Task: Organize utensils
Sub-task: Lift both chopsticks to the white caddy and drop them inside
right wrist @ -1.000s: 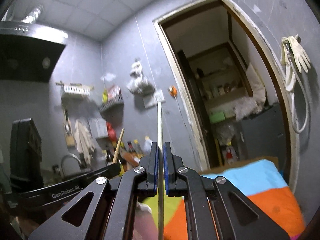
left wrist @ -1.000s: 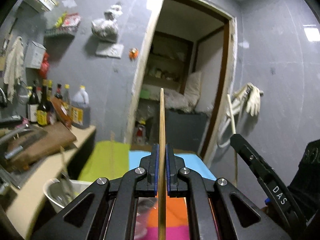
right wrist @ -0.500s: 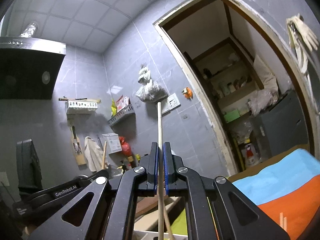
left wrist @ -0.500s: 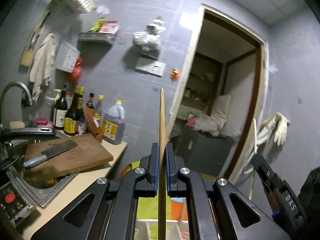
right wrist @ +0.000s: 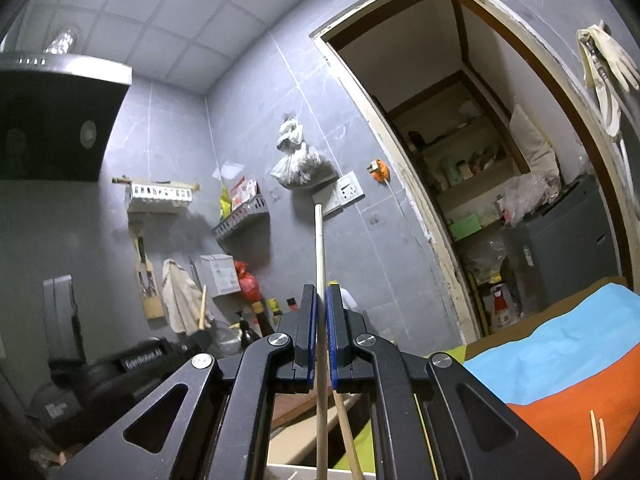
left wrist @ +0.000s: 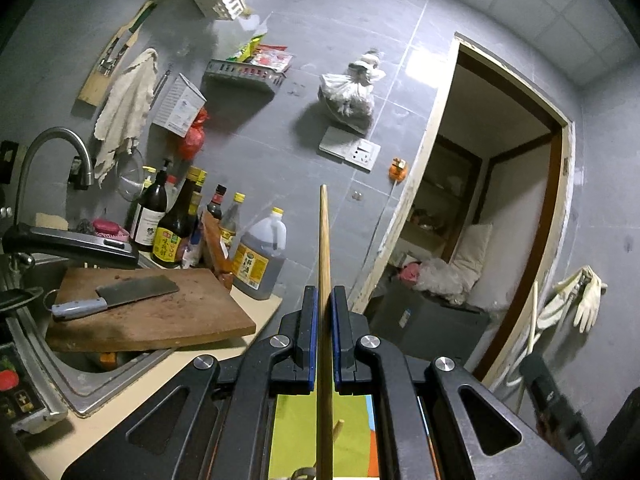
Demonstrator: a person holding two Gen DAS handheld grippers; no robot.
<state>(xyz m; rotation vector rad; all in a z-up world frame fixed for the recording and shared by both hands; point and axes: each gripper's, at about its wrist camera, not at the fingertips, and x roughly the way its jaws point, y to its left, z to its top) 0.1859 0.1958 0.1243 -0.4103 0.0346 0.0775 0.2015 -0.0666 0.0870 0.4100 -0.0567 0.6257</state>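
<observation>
Chopsticks are sitting in both my grippers. My left gripper (left wrist: pixel 324 300) is pinching a brown chopstick (left wrist: pixel 323 248) with its fingers nearly closed, pads pressing each side, and the stick is pointing toward twelve o'clock against the grey tile wall. At nine o'clock in that view a cleaver (left wrist: pixel 116 294) is lying flat on a board (left wrist: pixel 160 316) resting over the sink (left wrist: pixel 80 384), with bottles (left wrist: pixel 176 224) lined up behind it near ten. My right gripper (right wrist: pixel 321 300) is clamping a pale chopstick (right wrist: pixel 319 248), fingers fully closed on it, tip aiming at twelve toward the socket (right wrist: pixel 350 189). A second brown stick (right wrist: pixel 347 432) is slanting toward five just below those pads. At four o'clock, two more sticks (right wrist: pixel 598 440) are lying on the striped cloth (right wrist: pixel 560 368).
</observation>
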